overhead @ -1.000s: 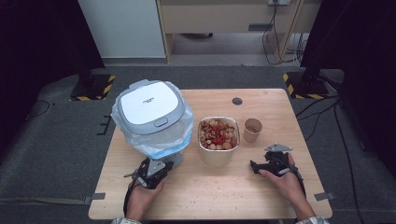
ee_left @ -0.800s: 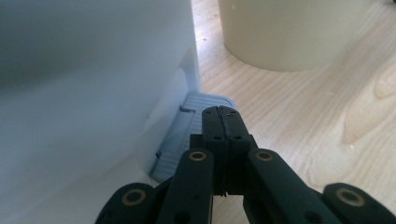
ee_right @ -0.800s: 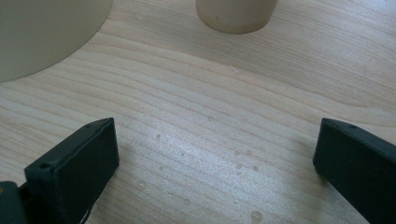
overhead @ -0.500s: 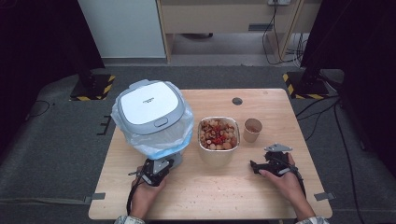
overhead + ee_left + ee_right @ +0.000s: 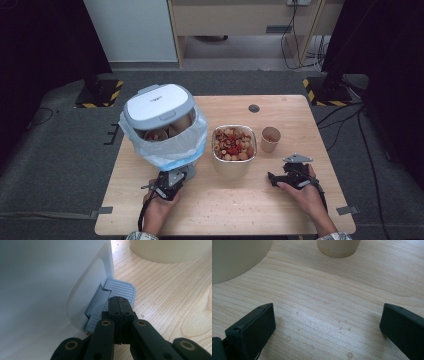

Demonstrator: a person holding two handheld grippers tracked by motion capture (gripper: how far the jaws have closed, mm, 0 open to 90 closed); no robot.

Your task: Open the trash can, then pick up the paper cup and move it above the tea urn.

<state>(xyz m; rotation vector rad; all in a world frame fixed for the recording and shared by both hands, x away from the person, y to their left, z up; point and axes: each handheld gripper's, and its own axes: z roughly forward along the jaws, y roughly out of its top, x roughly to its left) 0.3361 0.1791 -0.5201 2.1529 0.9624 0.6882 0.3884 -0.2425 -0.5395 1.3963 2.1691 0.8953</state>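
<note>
A white pedal bin (image 5: 160, 145) lined with a clear bag stands at the table's left. Its lid (image 5: 159, 102) is tipped up, and paper cups show inside. My left gripper (image 5: 172, 179) is at the bin's foot. In the left gripper view it (image 5: 120, 301) is shut with nothing between the jaws, and its tip sits on the grey ribbed pedal (image 5: 122, 288). My right gripper (image 5: 274, 178) lies on the table at the right. Its jaws stand open and hold nothing (image 5: 327, 315) over bare wood.
A metal bowl (image 5: 232, 167) of mixed red and tan pieces stands mid-table, and its wall (image 5: 237, 257) shows ahead of the right gripper. Right of the bowl is a paper cup (image 5: 270, 139). A dark round hole (image 5: 254, 108) marks the table's far side. Crumbs and droplets dot the wood.
My left gripper has slid forward onto the pedal. The bin lid, down before, now stands raised. The right hand has kept still.
</note>
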